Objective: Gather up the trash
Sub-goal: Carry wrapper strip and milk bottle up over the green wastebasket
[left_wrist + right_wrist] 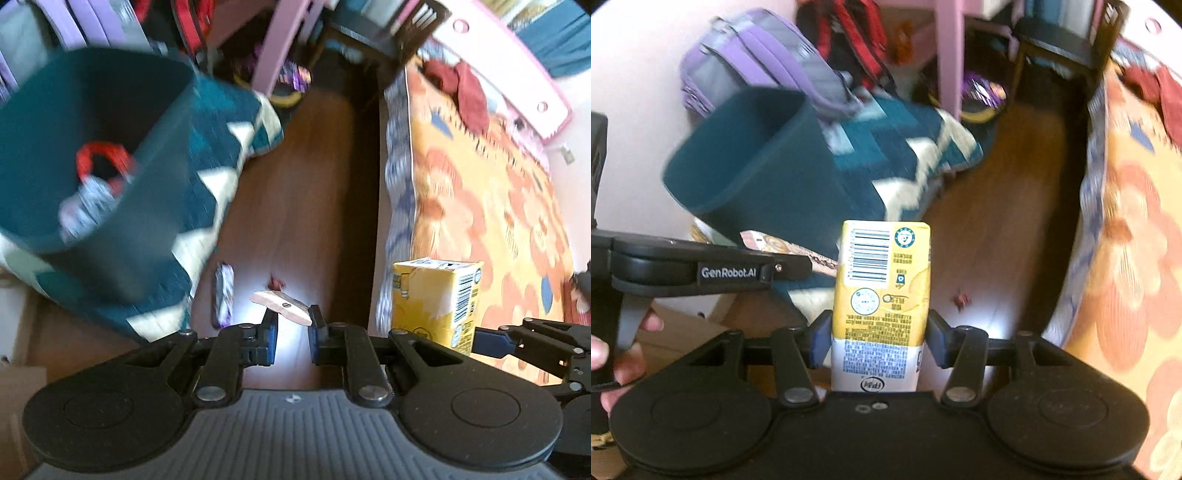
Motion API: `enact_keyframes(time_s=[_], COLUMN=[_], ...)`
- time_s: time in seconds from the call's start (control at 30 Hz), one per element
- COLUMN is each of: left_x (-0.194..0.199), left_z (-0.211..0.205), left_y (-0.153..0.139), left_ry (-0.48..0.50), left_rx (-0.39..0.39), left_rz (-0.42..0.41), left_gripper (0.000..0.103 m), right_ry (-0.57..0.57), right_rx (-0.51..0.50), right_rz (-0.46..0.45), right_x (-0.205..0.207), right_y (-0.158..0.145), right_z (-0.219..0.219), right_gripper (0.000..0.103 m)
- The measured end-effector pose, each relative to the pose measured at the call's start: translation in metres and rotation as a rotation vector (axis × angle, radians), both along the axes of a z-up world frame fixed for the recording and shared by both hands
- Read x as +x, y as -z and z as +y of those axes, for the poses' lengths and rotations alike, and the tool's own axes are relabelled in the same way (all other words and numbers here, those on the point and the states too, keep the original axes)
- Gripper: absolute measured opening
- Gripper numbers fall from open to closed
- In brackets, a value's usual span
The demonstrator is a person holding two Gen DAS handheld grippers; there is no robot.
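Left gripper (291,323): fingers (271,332) pinch a flat pink wrapper (282,302). Teal bin (92,147) at left stands on a patterned teal rug (218,155) and holds red-and-white litter. A purple wrapper (224,295) lies on the wooden floor (295,203). Yellow drink carton (436,299) at right, by the floral bedspread (480,203).

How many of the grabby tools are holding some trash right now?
2. The left tool pinches a flat pink wrapper; the right tool grips a yellow drink carton. Both tools are in plain view, so none is hidden.
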State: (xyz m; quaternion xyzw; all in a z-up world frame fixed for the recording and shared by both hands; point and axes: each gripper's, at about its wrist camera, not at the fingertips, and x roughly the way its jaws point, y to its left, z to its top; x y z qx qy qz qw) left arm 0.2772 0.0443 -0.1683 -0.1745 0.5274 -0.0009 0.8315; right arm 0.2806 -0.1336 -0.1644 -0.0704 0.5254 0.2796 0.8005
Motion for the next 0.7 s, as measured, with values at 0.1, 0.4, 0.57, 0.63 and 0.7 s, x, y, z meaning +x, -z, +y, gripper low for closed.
enact_keyframes(time_s=[0.1, 0.4, 0.57, 0.63, 0.7], left_x=[0.005, 0.019, 0.031, 0.038, 0.045], left_z=[0.028, 0.126, 0.174, 0.188, 0.200], left_y=[-0.031, -0.089, -0.085, -0.076, -0.064], left_ry=[-0.010, -0.061, -0.086, -0.076, -0.063], left_rx=[0.016, 0.102, 0.151, 0.170, 0.177], left_rz=[-0.050, -0.171, -0.159, -0.135, -0.099], left_gripper=[0.016, 0.016, 0.016, 0.016, 0.016], right_ry=[-0.028, -0.086, -0.134, -0.142, -0.138], right_rx=[0.017, 0.060, 0.032, 0.008, -0.009], right_rz=[-0.043, -0.090, -0.098, -0.080, -0.061], right_x=[0.009, 0.039, 0.049, 0.054, 0.058], right_y=[-0.024, -0.059, -0.053, -0.043, -0.034], right_z=[0.031, 0.128, 0.183, 0.204, 0.224], right_gripper=[0.051, 0.051, 0.051, 0.051, 0.051])
